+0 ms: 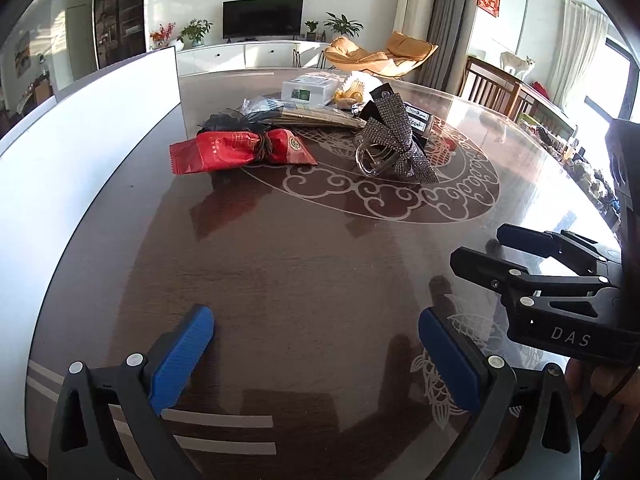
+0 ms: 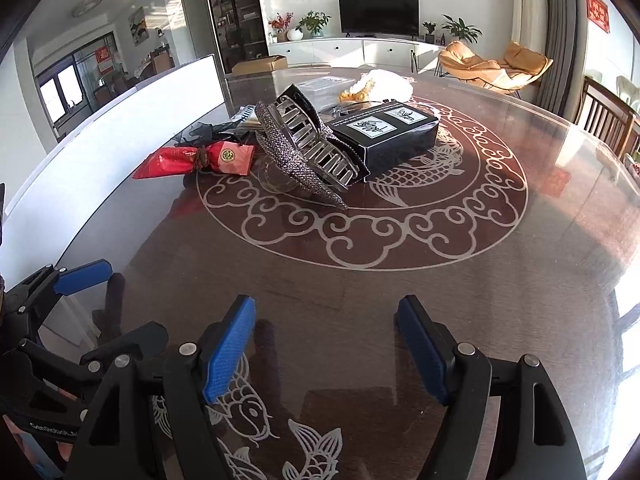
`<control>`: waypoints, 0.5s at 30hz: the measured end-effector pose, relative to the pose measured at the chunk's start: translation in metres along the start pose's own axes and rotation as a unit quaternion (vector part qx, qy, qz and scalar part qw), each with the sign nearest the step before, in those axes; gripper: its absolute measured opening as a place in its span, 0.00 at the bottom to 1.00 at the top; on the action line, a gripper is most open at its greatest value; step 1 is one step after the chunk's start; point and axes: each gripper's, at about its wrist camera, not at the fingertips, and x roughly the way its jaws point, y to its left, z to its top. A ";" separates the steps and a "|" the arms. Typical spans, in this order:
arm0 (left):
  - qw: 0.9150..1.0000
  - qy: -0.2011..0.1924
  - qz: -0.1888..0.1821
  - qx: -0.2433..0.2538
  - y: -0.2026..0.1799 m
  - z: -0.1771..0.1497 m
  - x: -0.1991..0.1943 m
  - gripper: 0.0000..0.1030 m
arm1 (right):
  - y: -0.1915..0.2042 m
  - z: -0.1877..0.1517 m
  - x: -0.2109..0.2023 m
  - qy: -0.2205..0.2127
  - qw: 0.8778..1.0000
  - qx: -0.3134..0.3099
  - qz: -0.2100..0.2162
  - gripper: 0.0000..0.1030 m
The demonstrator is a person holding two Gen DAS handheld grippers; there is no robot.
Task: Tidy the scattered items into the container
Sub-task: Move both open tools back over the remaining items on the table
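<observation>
Ribbed blue pads tip the left hand-held gripper (image 1: pixel 316 350), spread wide and empty above the glossy dark bench (image 1: pixel 280 280). Beyond lie a crinkled red wrapper (image 1: pixel 240 150) and a glittery bow clip (image 1: pixel 394 140), beside the white container wall (image 1: pixel 80 152).

From the right wrist, the right hand-held gripper (image 2: pixel 326 344) also gapes empty; a toothed clip (image 2: pixel 308 148) leans against a matte black box (image 2: pixel 388 132).
</observation>
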 end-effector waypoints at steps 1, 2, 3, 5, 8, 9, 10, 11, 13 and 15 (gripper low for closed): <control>1.000 -0.001 -0.001 0.002 0.000 0.000 0.000 1.00 | -0.001 0.001 0.000 0.001 1.000 -0.002 0.002 0.73; 1.000 -0.001 0.000 0.004 0.000 -0.001 0.000 1.00 | -0.002 0.002 0.001 0.002 1.000 -0.005 0.007 0.73; 1.000 -0.002 0.001 0.007 -0.001 -0.001 0.000 1.00 | -0.004 0.004 0.003 0.003 1.000 -0.011 0.009 0.73; 1.000 -0.002 0.007 0.015 -0.003 -0.002 0.000 1.00 | -0.008 0.012 0.010 0.011 1.000 -0.028 0.005 0.73; 1.000 -0.002 0.019 0.024 -0.006 -0.002 0.002 1.00 | -0.010 0.031 0.026 0.023 0.997 -0.079 0.011 0.73; 0.999 -0.001 0.022 0.026 -0.007 -0.002 0.002 1.00 | -0.008 0.037 0.032 0.024 0.995 -0.098 0.020 0.73; 0.999 -0.001 0.023 0.028 -0.008 -0.002 0.002 1.00 | -0.007 0.045 0.038 0.026 0.992 -0.116 0.033 0.73; 0.999 -0.001 0.023 0.028 -0.008 -0.002 0.002 1.00 | -0.006 0.052 0.044 0.028 0.990 -0.129 0.043 0.74; 0.999 -0.002 0.021 0.028 -0.007 -0.003 0.002 1.00 | -0.006 0.066 0.057 0.027 0.988 -0.143 0.059 0.77; 0.999 -0.002 0.017 0.027 -0.006 -0.003 0.001 1.00 | -0.005 0.079 0.069 0.021 0.986 -0.150 0.062 0.81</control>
